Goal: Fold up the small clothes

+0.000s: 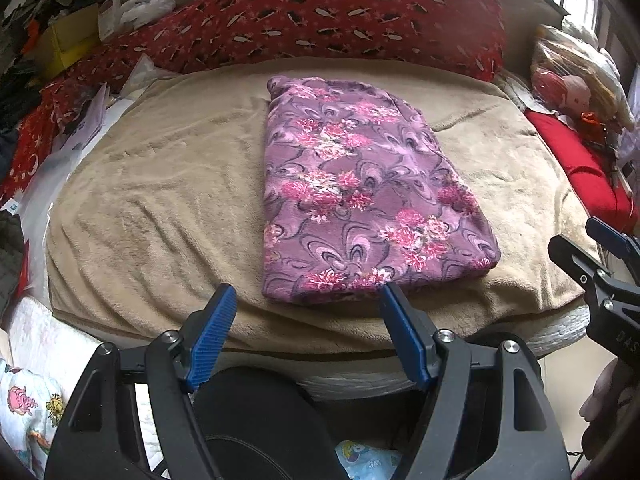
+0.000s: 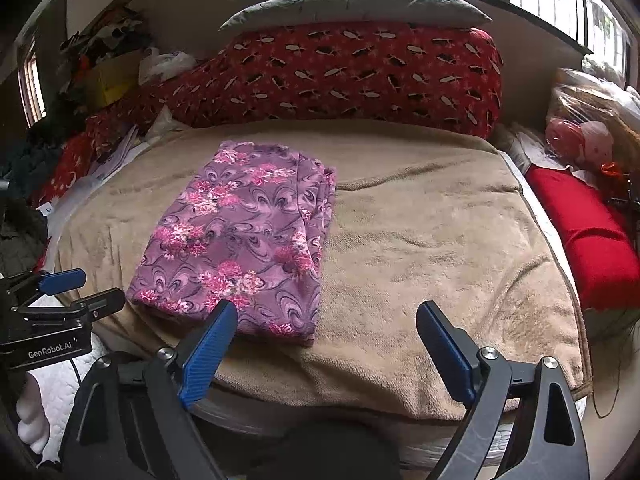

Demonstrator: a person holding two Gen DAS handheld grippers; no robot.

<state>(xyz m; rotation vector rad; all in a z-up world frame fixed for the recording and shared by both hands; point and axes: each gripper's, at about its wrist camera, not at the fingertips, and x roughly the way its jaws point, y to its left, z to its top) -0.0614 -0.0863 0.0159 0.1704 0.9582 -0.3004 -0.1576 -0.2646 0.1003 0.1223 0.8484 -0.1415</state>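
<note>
On the bed's blanket [image 1: 160,184] a folded garment [image 1: 360,192] is laid, soft and light; its near corners are best pinched. Both grippers' jaws are held open, empty.

One folded purple floral garment [image 1: 360,196] lies on one tan blanket [image 1: 160,200] that covers the bed. Two claws are in view, a left claw [image 1: 308,304] and a right claw [image 2: 326,320], each with two blue pads standing apart and nothing between them. Behind the blanket sit one long red patterned bolster [image 2: 352,76] and one grey pillow [image 2: 352,6] on top of it, and to the right one plain red cushion [image 2: 592,236].
</note>
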